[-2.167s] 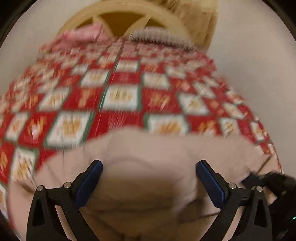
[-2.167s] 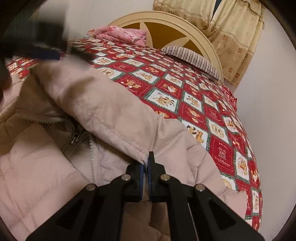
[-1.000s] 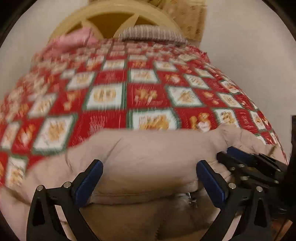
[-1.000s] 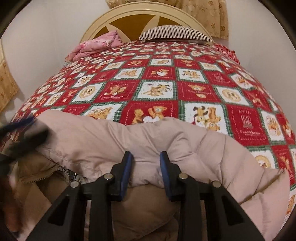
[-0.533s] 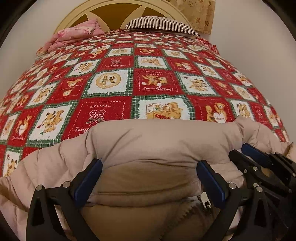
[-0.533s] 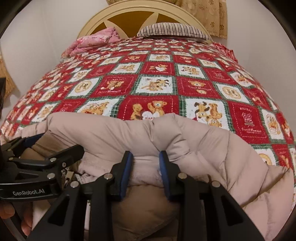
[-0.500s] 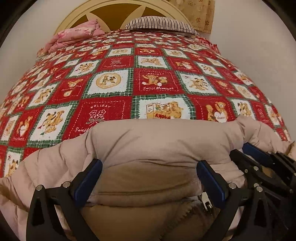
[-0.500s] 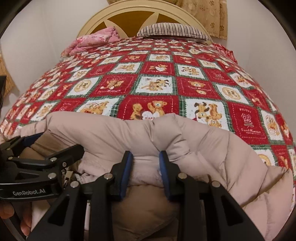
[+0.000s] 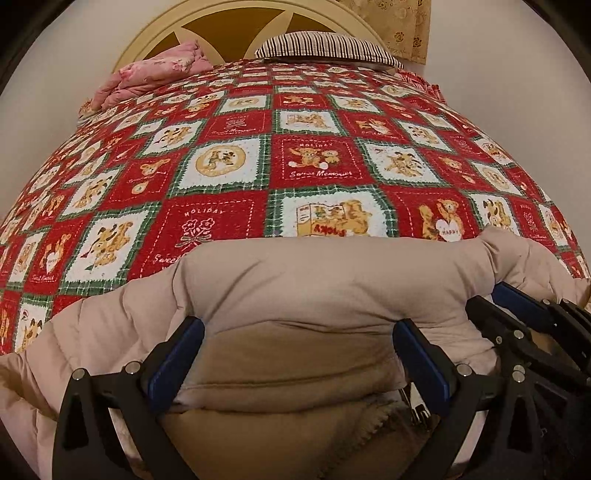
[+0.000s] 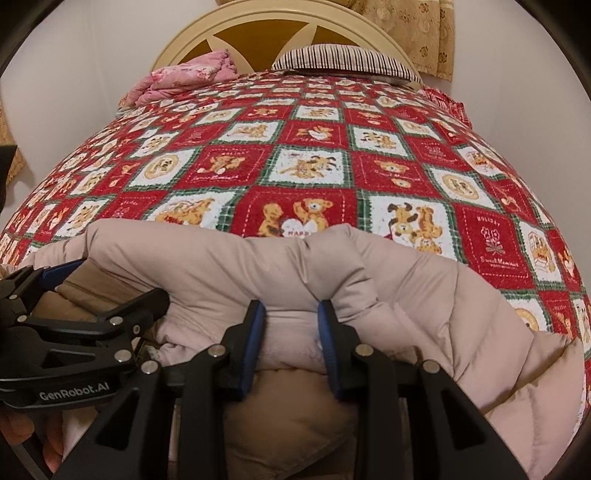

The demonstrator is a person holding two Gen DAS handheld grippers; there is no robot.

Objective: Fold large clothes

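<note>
A pale pink puffer jacket (image 9: 314, 280) with a tan lining lies bunched at the near edge of the bed; it also shows in the right wrist view (image 10: 424, 295). My left gripper (image 9: 297, 332) is wide open, its blue pads astride a padded fold of the jacket. My right gripper (image 10: 291, 314) is part open with a fold of the jacket between its pads. The right gripper shows at the right edge of the left wrist view (image 9: 532, 332); the left gripper shows at the left of the right wrist view (image 10: 74, 325). A zipper (image 9: 413, 406) peeks out by the lining.
The bed carries a red, white and green teddy-bear quilt (image 9: 310, 158). A pink folded blanket (image 9: 155, 74) and a striped pillow (image 9: 325, 46) lie by the cream headboard (image 9: 236, 22). White walls flank the bed; a patterned curtain (image 10: 417, 33) hangs behind.
The right gripper has opened from shut on the jacket to a small gap. The left gripper stayed wide open; both settled low over the jacket's far fold. Little has moved in the last half second.
</note>
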